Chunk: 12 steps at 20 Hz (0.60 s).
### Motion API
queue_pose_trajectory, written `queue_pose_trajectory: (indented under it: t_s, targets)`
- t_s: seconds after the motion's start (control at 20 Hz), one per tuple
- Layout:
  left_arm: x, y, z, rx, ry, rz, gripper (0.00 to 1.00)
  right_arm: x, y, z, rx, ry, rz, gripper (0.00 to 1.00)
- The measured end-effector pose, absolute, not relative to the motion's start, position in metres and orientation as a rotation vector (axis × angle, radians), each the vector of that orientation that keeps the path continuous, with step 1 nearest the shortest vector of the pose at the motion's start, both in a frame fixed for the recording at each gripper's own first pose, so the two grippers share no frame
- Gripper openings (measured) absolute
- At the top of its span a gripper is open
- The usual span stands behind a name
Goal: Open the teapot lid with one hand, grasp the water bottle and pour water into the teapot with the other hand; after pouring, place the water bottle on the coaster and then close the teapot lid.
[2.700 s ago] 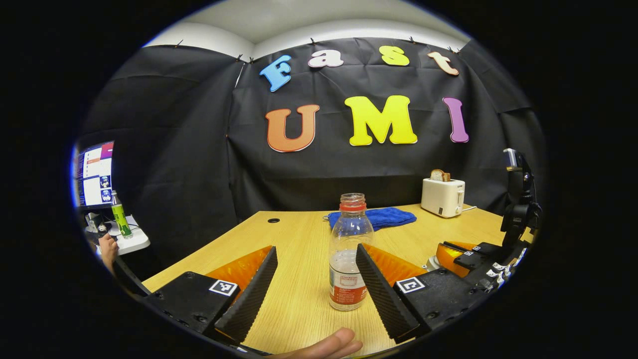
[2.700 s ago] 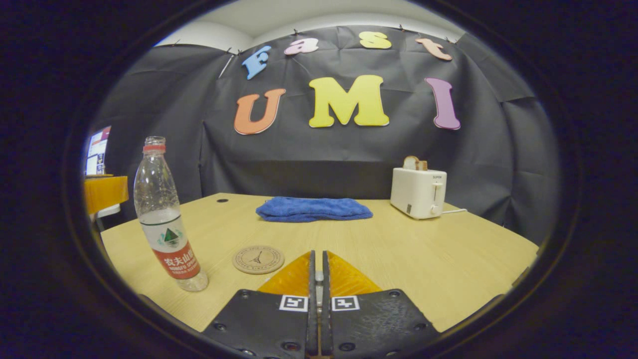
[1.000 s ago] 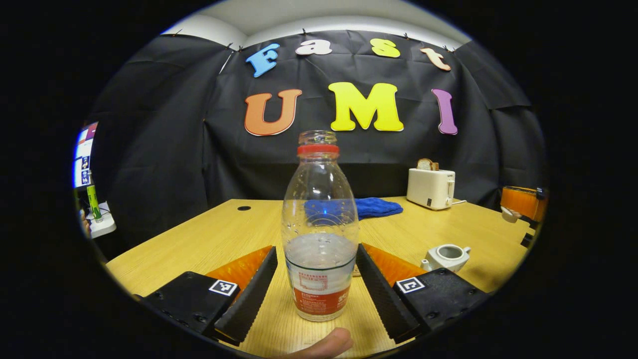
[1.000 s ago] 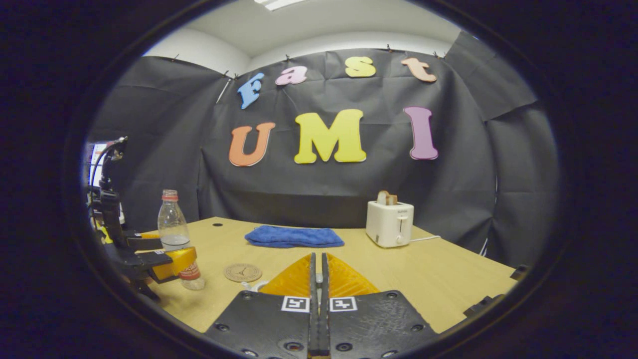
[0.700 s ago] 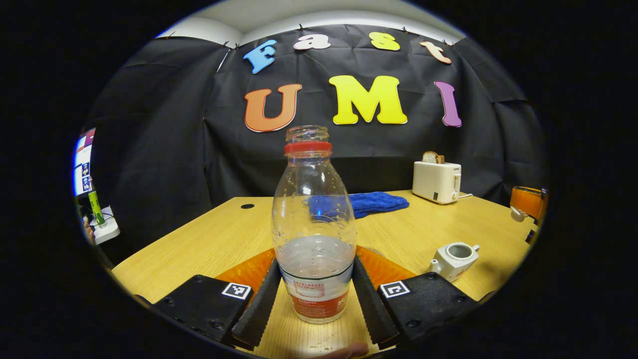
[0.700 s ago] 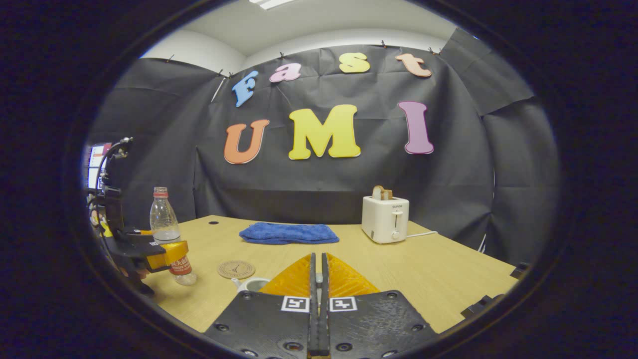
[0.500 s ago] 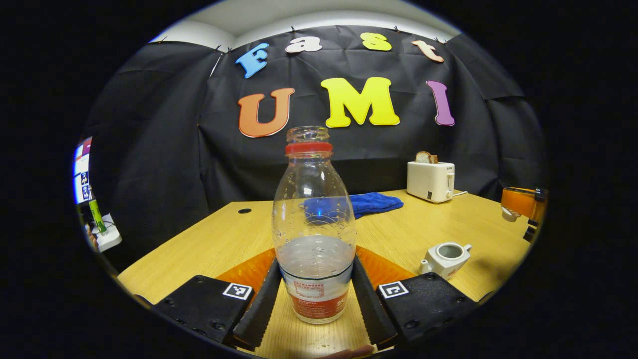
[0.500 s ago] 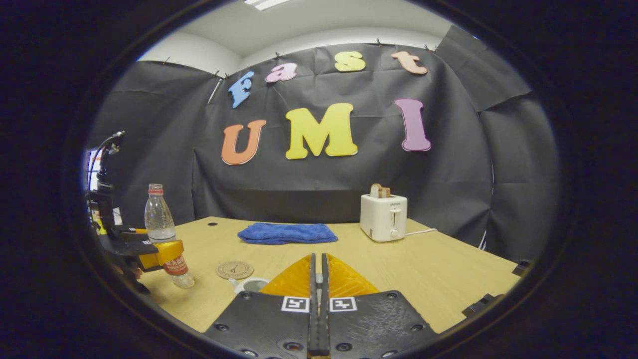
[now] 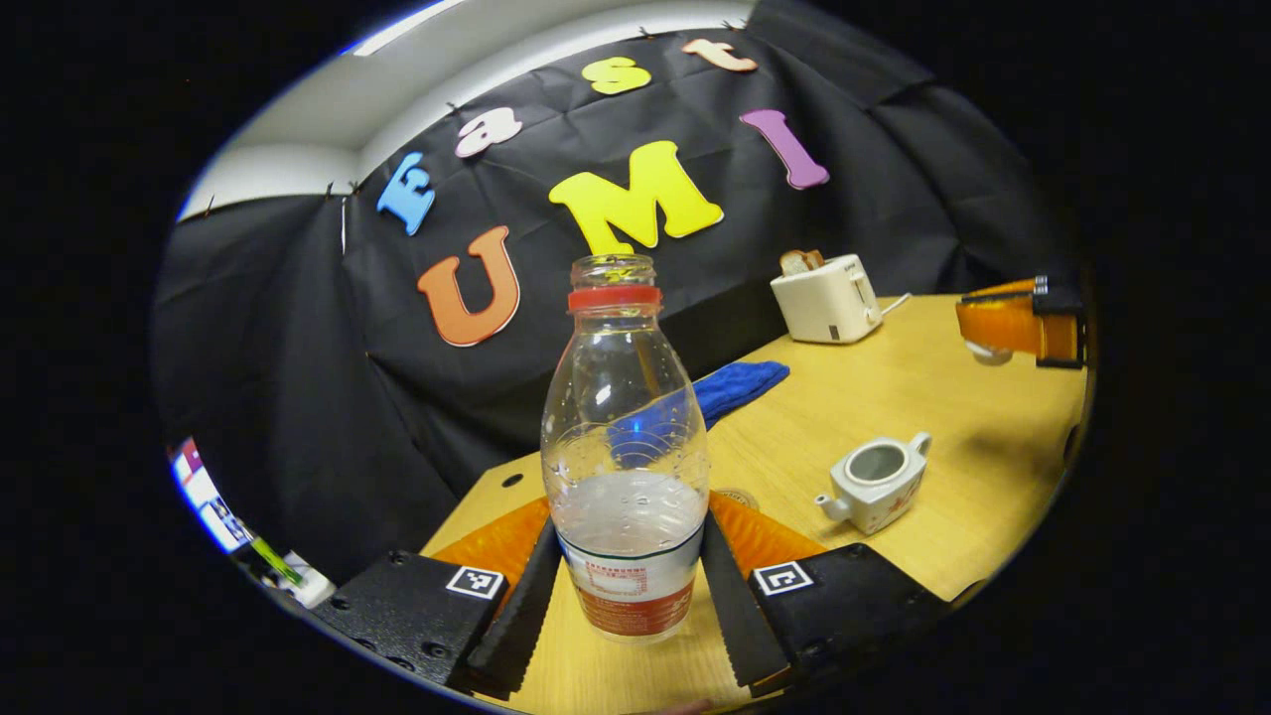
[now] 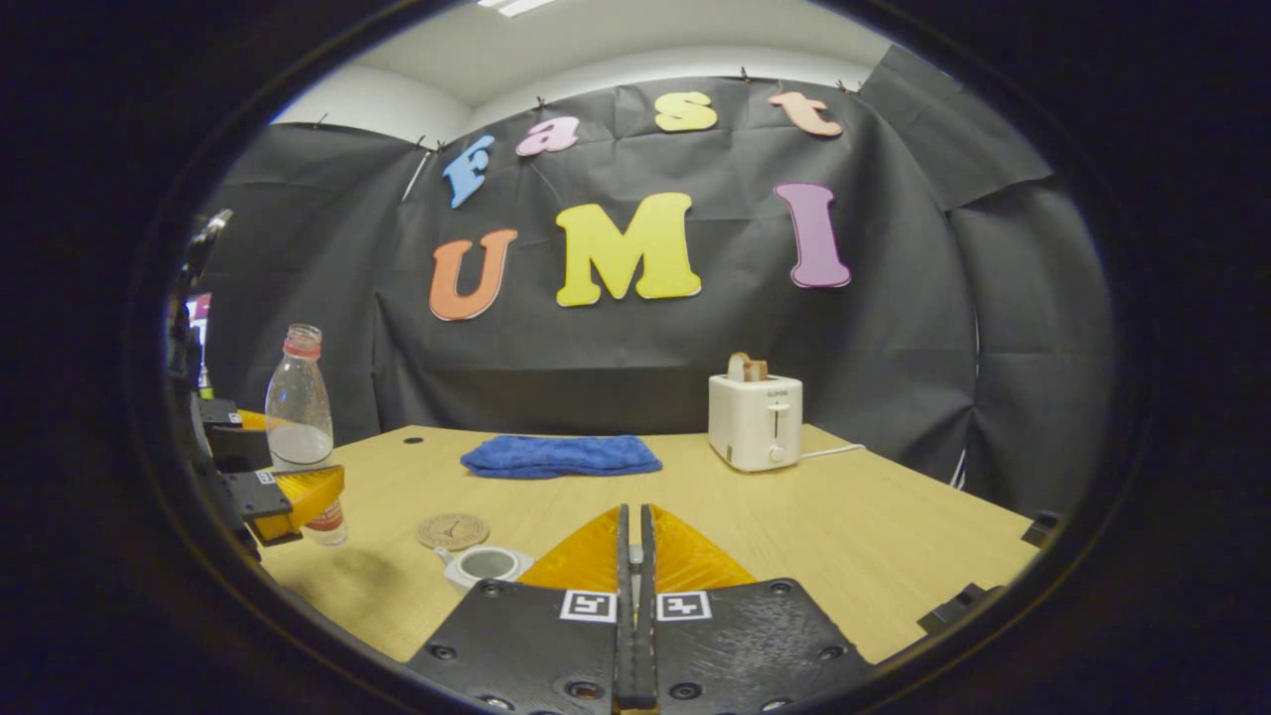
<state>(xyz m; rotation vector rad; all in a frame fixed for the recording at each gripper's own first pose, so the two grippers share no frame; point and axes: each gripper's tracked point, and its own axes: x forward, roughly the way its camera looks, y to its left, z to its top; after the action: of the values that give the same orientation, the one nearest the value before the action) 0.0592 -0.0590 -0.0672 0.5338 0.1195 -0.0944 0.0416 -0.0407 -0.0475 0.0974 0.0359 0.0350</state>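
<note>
Water bottle [image 9: 626,477] clamped in left gripper [image 9: 626,606], above table [image 9: 894,397].

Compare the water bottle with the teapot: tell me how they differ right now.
The water bottle is tall, clear plastic, partly filled; the teapot is squat, white and opaque. The water bottle is clamped between the left gripper's fingers and looks raised above the table; the teapot stands on the table, ungripped. The bottle leans slightly toward the teapot in the right gripper view; the teapot sits upright. Both are open at the top.
</note>
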Motion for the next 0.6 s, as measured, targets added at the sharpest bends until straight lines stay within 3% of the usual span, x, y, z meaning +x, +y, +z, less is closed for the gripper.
queue_pose_trajectory:
  t_s: [0.6]
  targets:
    - [0.080,-0.047,-0.096,0.886,0.241,-0.075,0.76,0.047,-0.057,-0.050,0.094,0.049,0.000,0.00]
